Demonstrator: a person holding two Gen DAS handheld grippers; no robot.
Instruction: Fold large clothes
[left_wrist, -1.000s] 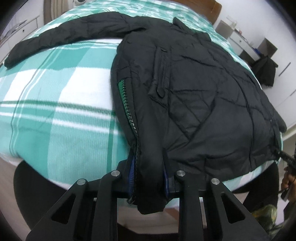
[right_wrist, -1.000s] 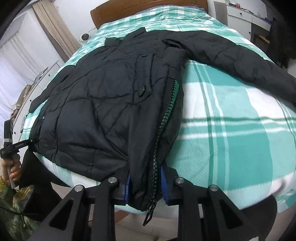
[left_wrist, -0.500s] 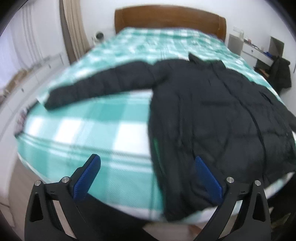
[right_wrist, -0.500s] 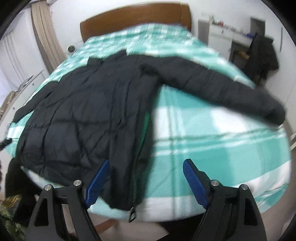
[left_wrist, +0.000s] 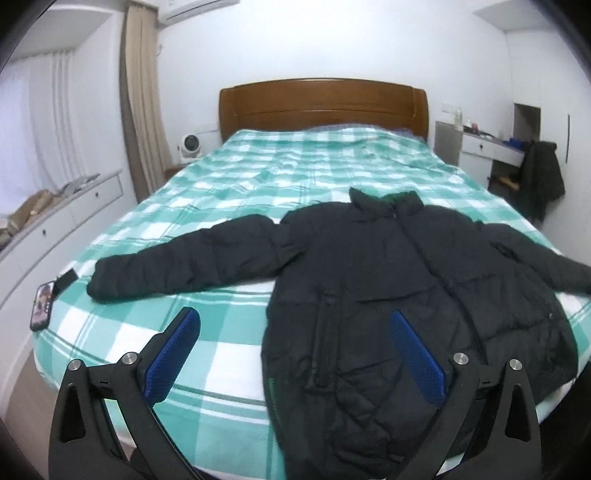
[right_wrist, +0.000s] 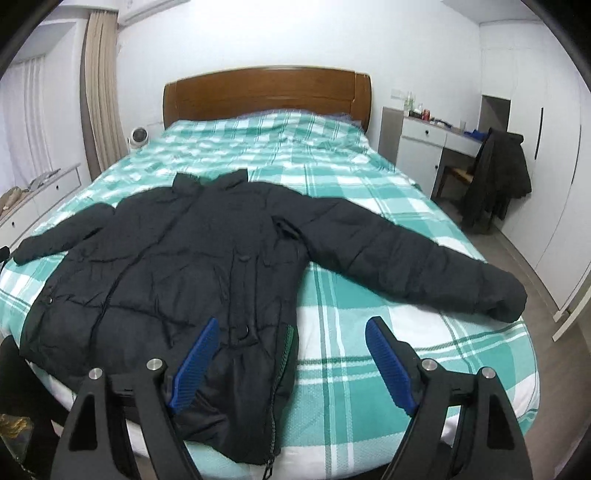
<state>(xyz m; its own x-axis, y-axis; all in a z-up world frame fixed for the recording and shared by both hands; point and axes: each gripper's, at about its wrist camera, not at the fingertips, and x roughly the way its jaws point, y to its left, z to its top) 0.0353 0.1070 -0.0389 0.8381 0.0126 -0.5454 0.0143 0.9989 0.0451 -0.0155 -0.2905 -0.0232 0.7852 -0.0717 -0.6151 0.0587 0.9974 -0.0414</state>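
Note:
A black padded jacket lies spread front-up on the green-and-white checked bed, collar toward the headboard. One sleeve reaches out left and the other sleeve reaches out right. The hem hangs over the bed's near edge, showing a green lining at the zip. My left gripper hovers open above the jacket's left front, holding nothing. My right gripper is open above the jacket at its right hem edge, also empty.
A phone lies on the bed's left edge. A wooden headboard closes the far end. White drawers run along the left wall. On the right stand a white desk and a chair draped with a dark coat.
Both grippers let go of the jacket's hem and opened wide. Both rose and tipped upward, so the whole bed and room came into view. The jacket stays flat on the bed.

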